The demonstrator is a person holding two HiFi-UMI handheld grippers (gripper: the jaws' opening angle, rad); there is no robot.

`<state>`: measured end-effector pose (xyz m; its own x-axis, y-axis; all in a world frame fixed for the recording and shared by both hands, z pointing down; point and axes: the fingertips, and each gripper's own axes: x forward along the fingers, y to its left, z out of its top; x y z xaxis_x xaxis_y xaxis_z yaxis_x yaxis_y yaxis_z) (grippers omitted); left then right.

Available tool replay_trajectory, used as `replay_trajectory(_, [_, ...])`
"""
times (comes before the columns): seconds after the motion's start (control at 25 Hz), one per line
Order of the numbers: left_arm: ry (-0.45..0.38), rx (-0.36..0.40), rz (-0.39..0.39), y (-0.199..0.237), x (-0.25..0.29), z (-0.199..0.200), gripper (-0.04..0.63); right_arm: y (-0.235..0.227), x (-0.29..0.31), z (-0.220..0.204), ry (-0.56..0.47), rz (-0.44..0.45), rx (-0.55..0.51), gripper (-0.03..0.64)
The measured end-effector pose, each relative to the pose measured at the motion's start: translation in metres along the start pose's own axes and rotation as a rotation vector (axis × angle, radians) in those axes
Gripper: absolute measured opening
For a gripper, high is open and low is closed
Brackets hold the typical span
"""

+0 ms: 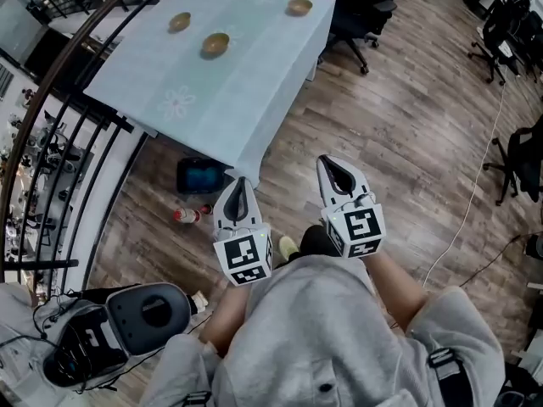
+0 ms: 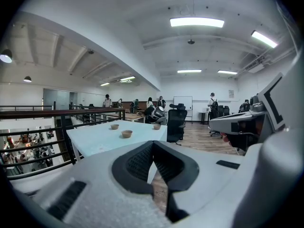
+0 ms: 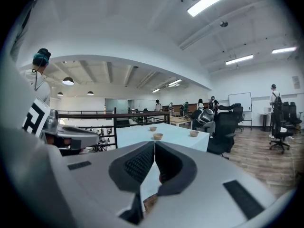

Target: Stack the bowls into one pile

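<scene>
The white left gripper point(image 1: 239, 185) and white right gripper point(image 1: 329, 166) are carried shut and empty, well short of the pale cloth-covered table point(image 1: 212, 100). Small round tan bowls are spread apart on it: left bowl point(image 1: 179, 22), middle bowl point(image 1: 215, 44), right bowl point(image 1: 299, 7). The table should be approached first, the jaws opened, then one rim pinched and lowered squarely into a neighbour.

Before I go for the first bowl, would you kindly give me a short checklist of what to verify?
1. Three bowls in sight on the table: ok; left bowl, middle bowl, right bowl.
2. Bowls upright and apart, none stacked: ok.
3. Left gripper empty: ok, jaws together on nothing.
4. Right gripper empty: ok, jaws together on nothing.
5. Jaws open for a grasp: not ok, both shut.
6. Bowls within reach: not ok, both grippers are over the floor, short of the table.
</scene>
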<state>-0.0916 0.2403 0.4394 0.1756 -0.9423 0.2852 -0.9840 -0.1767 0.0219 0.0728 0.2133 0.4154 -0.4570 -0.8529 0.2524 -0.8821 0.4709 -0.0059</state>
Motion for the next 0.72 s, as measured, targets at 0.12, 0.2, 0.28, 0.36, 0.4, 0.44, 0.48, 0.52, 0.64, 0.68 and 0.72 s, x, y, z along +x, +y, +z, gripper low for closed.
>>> replay_trajectory(0.12, [-0.007,-0.009,-0.009,0.000,-0.003,0.001,0.018,0.002,-0.001,0.005,-0.009,-0.003,-0.004,0.028])
replay_trajectory(0.2, [-0.015,-0.014,-0.008,0.002,-0.003,0.001,0.018,0.004,0.000,0.006,-0.014,-0.001,-0.005,0.028])
replay_trajectory(0.28, [-0.025,-0.017,-0.008,0.005,-0.003,0.003,0.018,0.006,0.002,0.006,-0.018,0.000,-0.007,0.028])
replay_trajectory(0.36, [-0.035,-0.015,-0.007,0.006,-0.001,0.006,0.018,0.006,0.005,0.007,-0.021,0.000,-0.011,0.028])
replay_trajectory(0.4, [-0.038,-0.014,-0.005,0.007,0.001,0.008,0.018,0.005,0.007,0.008,-0.023,0.001,-0.013,0.028])
replay_trajectory(0.44, [-0.040,-0.013,-0.002,0.007,0.003,0.009,0.018,0.004,0.009,0.009,-0.024,0.002,-0.013,0.028])
replay_trajectory(0.48, [-0.042,-0.012,0.003,0.008,0.005,0.010,0.018,0.002,0.011,0.010,-0.025,0.005,-0.013,0.028])
replay_trajectory(0.52, [-0.042,-0.013,0.007,0.008,0.006,0.011,0.018,0.001,0.013,0.011,-0.025,0.008,-0.012,0.028])
replay_trajectory(0.64, [-0.045,-0.018,0.019,0.013,0.010,0.013,0.018,-0.001,0.022,0.013,-0.026,0.020,-0.014,0.028])
replay_trajectory(0.68, [-0.049,-0.020,0.023,0.015,0.012,0.015,0.018,-0.001,0.026,0.015,-0.028,0.023,-0.016,0.028])
replay_trajectory(0.72, [-0.053,-0.021,0.028,0.017,0.014,0.018,0.018,-0.002,0.030,0.017,-0.030,0.027,-0.019,0.028])
